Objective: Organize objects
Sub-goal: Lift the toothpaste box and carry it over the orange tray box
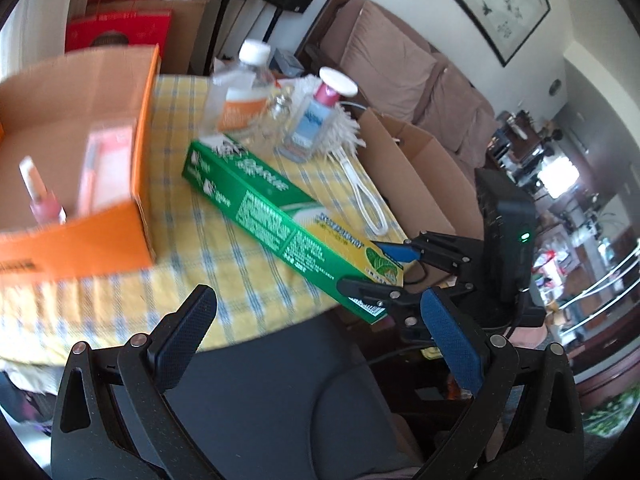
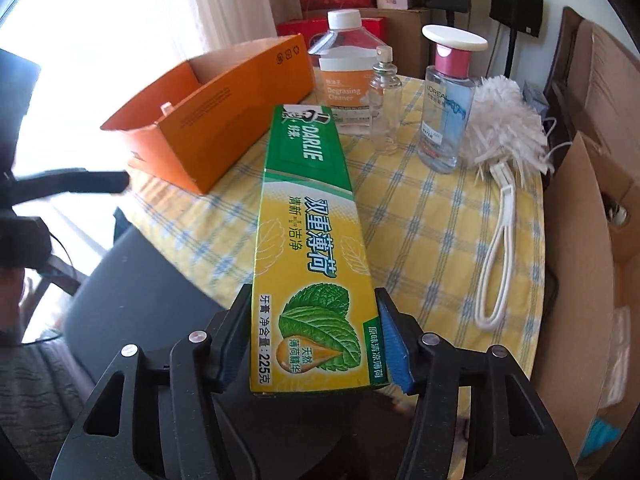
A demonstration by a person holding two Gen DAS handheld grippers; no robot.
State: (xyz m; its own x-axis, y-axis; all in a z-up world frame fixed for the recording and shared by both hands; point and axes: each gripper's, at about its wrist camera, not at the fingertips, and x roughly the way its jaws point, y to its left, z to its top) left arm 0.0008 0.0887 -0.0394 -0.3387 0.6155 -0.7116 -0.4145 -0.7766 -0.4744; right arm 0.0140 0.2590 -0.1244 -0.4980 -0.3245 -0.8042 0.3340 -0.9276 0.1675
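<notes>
I had the toothpaste box (image 2: 310, 240) clamped by its near end in my right gripper (image 2: 316, 340), over the table (image 2: 460, 216) edge; whether its far end touched the cloth I couldn't tell. My left gripper (image 1: 316, 340) hung spread and empty. This looked like the carry step. The box's long axis ran away from me toward the bottles, so next I'd judge it needed swinging left into the orange tray (image 2: 192, 120).

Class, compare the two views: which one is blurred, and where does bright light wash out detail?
Left wrist view: motion blur smears the orange box and bottles, though the left gripper stays sharp. Right wrist view: crisp toothpaste box, but the window is blown out white.
</notes>
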